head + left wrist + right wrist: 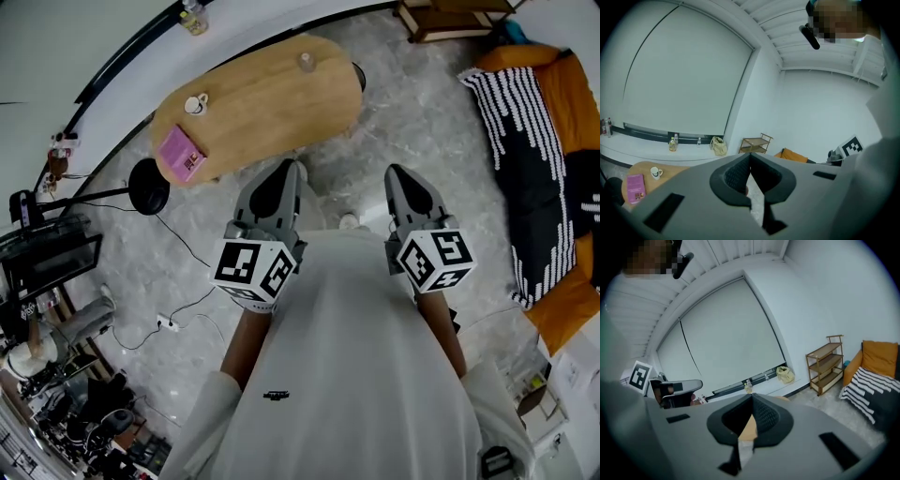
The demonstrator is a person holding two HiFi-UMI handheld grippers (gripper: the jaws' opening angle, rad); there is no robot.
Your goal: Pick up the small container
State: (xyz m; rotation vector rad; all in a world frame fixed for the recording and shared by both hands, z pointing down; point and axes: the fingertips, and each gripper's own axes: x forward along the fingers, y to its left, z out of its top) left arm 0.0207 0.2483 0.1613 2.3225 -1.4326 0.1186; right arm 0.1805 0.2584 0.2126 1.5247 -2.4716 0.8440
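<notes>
Container [306, 62] sat far side of table [272, 117], ahead; my left claw [288, 171] nearer than right claw [399, 172]. Both were closed, empty.

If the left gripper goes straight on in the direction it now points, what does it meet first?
Probably the oval light wooden table: from above, the left gripper aims at its near edge. Height is unclear; it may pass over the top toward the white wall.

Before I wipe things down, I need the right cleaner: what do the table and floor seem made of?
Table: likely wood or veneer, matte finish; even warm tan surface. Floor: likely polished stone or tile; grey veining and a pale glare.
</notes>
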